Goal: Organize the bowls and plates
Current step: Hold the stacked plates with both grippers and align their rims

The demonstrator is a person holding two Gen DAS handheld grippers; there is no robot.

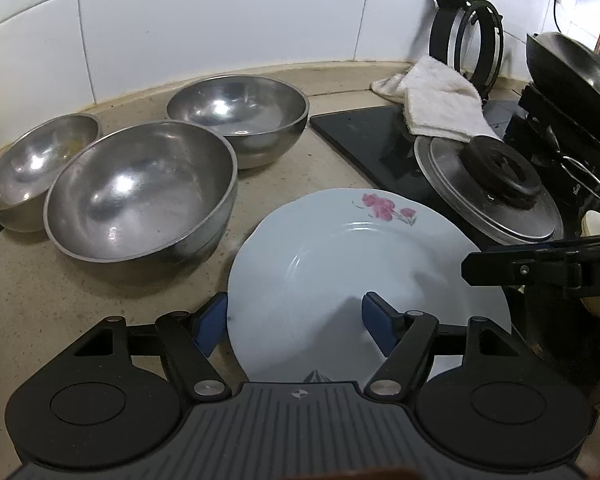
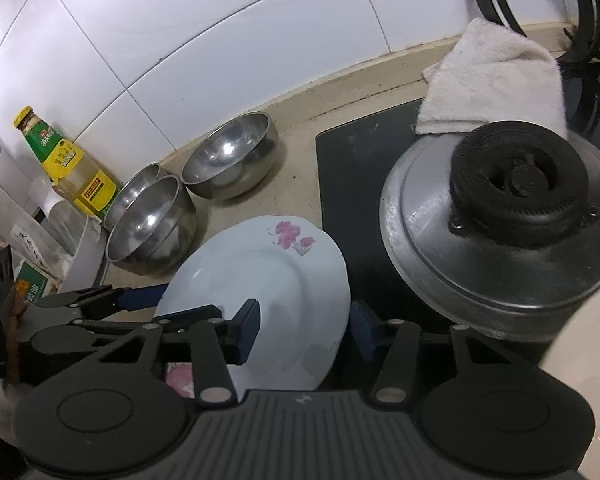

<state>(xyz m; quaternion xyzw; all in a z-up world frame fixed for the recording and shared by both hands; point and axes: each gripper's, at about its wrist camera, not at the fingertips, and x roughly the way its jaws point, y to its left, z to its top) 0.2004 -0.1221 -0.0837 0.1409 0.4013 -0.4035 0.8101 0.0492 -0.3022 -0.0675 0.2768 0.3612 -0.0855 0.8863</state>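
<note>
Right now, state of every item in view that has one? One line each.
plate: upright, empty, rim between both grippers' pads
left gripper: jaws astride the plate's left rim, grip not clear
right gripper: jaws astride the plate's right rim, grip not clear
three steel bowls: upright, empty, unstacked
white cloth: crumpled, draped on the stove
gas burner: unlit
bottle: upright, capped

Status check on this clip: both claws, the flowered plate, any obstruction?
Left claw and right claw both straddle the plate rim, not clamped. Plate still on counter. Burner cap close beside it.
</note>
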